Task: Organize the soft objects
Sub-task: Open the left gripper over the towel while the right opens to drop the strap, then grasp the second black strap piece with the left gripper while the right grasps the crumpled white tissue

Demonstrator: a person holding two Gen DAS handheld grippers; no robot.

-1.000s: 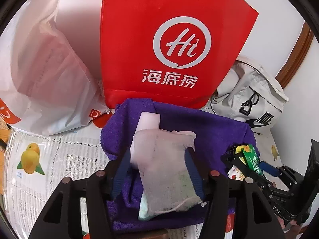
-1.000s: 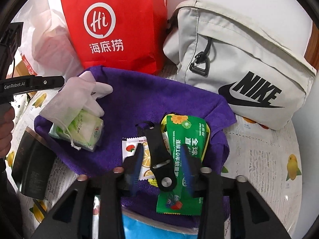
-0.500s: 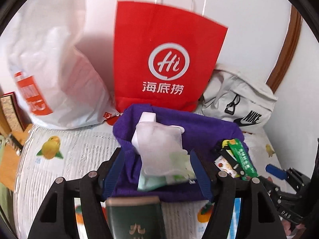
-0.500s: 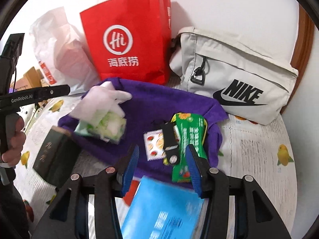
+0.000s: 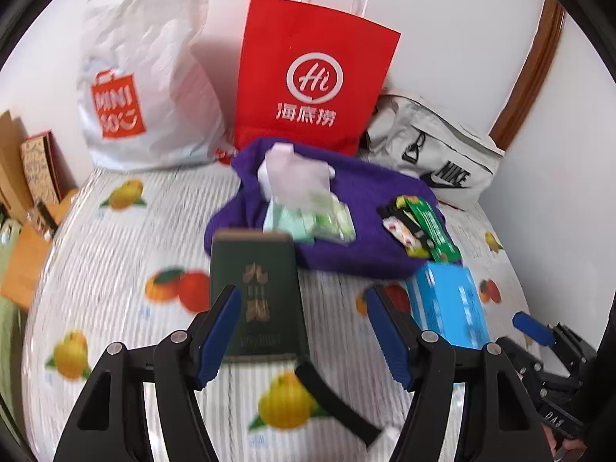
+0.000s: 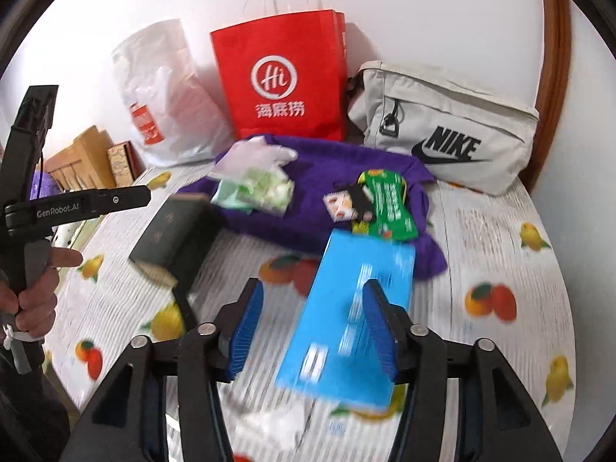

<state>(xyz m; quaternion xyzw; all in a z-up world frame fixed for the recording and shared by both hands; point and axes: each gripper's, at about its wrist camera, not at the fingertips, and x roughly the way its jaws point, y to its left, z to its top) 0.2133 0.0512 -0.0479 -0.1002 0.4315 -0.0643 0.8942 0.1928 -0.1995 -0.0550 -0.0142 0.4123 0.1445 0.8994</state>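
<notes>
A purple cloth (image 5: 369, 208) lies on the fruit-print table cover (image 5: 115, 261), in front of the bags. On it rest a white mesh pouch of green tissue packs (image 5: 308, 208) and some snack packets (image 5: 419, 227); the right wrist view shows the same pouch (image 6: 258, 184) and packets (image 6: 369, 204). My left gripper (image 5: 304, 335) is open and holds nothing, back from the cloth, with a dark green box (image 5: 258, 292) lying on the table beyond its fingers. My right gripper (image 6: 312, 327) is also empty and its jaws are opening; a blue box (image 6: 346, 308) lies on the table under them.
A red paper bag (image 5: 312, 77), a white plastic bag (image 5: 146, 88) and a grey Nike bag (image 5: 435, 154) stand along the white wall. Brown boxes (image 5: 34, 169) sit at the left edge. A hand (image 6: 34, 292) holds the left tool.
Both grippers have pulled back and upward from the purple cloth. The mesh pouch, earlier between the left fingers, now lies free on the cloth. The green and blue boxes have come into view.
</notes>
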